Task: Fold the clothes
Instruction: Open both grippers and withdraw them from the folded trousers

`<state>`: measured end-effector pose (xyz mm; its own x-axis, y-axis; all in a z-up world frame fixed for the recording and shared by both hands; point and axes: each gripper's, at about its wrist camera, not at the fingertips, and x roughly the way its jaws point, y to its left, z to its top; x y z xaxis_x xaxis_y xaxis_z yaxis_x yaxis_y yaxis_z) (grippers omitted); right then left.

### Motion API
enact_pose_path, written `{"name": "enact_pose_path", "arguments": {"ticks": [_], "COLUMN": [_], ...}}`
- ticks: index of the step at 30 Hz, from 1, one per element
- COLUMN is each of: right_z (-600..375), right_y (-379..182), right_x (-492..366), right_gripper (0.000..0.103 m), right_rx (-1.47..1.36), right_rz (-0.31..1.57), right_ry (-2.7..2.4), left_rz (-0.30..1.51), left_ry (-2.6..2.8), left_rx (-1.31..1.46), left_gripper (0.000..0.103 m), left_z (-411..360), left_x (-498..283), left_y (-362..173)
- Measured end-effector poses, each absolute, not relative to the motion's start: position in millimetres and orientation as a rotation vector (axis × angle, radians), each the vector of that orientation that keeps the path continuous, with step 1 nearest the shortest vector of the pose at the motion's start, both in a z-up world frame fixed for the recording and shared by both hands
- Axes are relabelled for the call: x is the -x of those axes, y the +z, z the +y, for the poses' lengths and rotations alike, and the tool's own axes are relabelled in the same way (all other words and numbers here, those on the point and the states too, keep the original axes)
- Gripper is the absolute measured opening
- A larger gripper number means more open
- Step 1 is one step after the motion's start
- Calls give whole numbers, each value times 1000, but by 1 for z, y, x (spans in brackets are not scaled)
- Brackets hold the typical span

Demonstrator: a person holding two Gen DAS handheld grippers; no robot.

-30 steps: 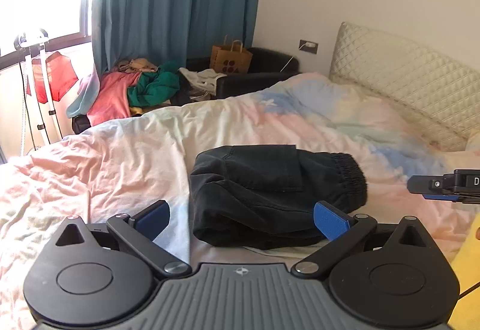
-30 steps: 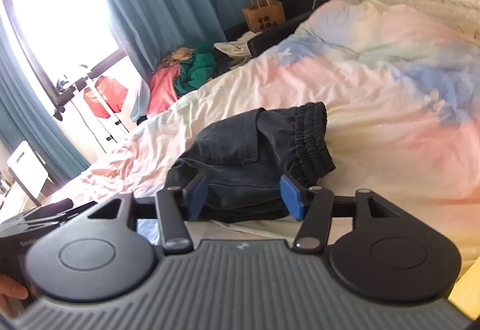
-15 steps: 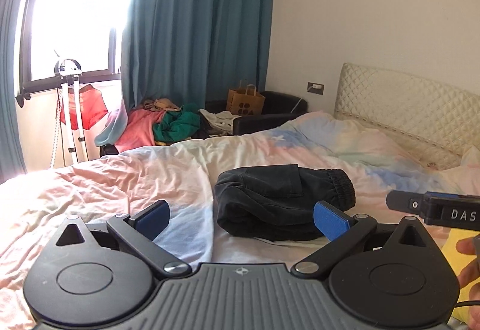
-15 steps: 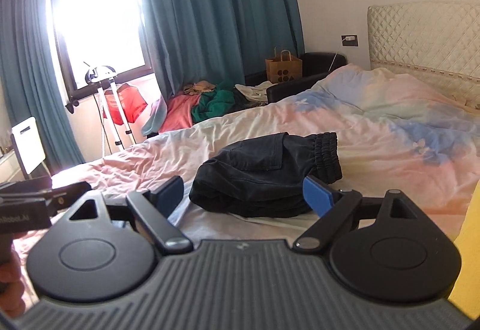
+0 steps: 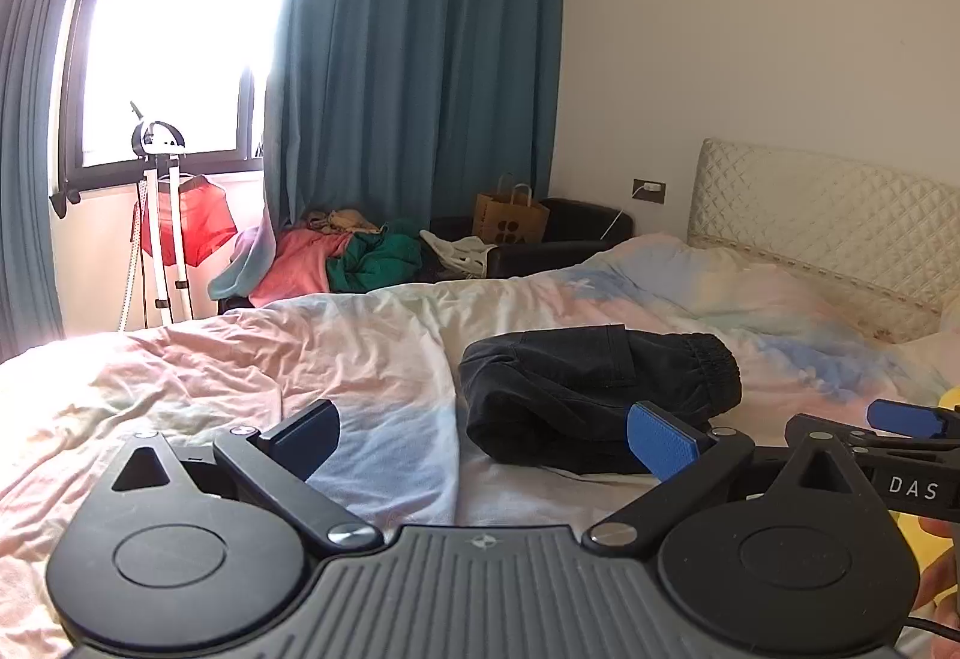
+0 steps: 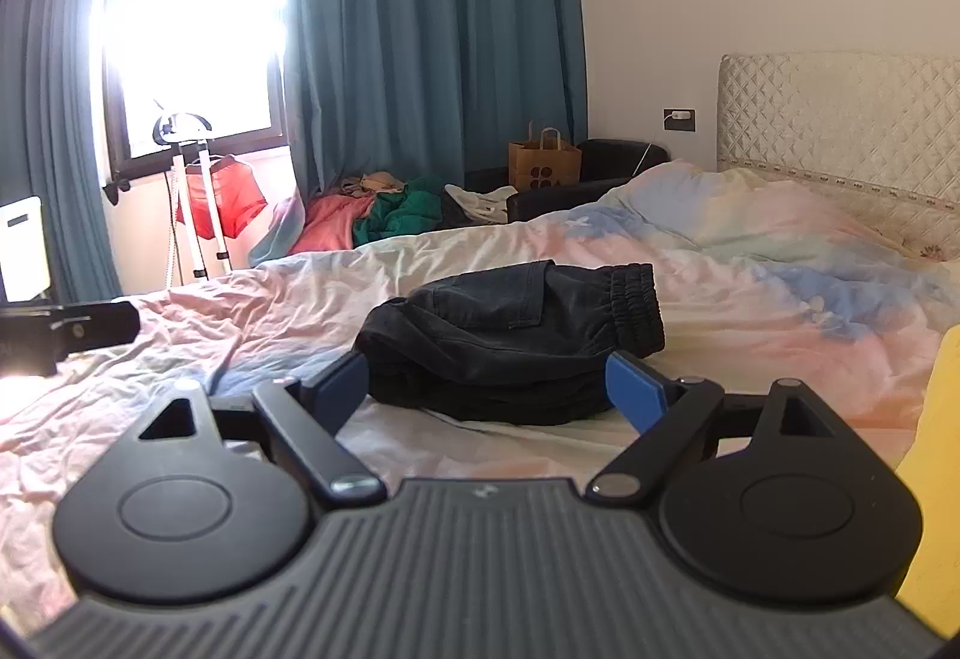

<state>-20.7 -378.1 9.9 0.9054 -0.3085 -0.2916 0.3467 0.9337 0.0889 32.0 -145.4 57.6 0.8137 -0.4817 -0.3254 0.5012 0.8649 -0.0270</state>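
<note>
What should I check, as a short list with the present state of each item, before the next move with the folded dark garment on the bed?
1. Left gripper open, nothing between its pads: ok.
2. Right gripper open, nothing held: ok.
3. Folded black garment with elastic waistband lies free on the pastel quilt, no gripper touching it: ok.
4. Garment stays in a compact fold: ok.
5. Layers underneath lie even: cannot tell.
6. More clothes to fold within reach: cannot tell; a clothes pile lies beyond the bed.

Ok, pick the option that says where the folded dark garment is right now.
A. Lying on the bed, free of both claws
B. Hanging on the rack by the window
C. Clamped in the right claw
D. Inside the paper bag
A: the dark garment lies folded on the bed, beyond the open right claw and the open left claw, touched by neither.
</note>
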Motion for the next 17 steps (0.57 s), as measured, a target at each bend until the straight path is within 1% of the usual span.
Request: {"name": "enact_pose_path", "arguments": {"ticks": [8, 17], "right_z": [-384, -381], "right_y": [6, 6], "right_x": [23, 23], "right_gripper": [88, 88], "right_rx": [-188, -166], "right_rz": [294, 305], "right_ry": [-360, -350], "left_rz": [348, 346], "left_ry": [-512, -488], "left_rx": [-40, -50], "left_gripper": [103, 103], "left_z": [-144, -142], "left_x": [-40, -41], "left_y": [48, 46]}}
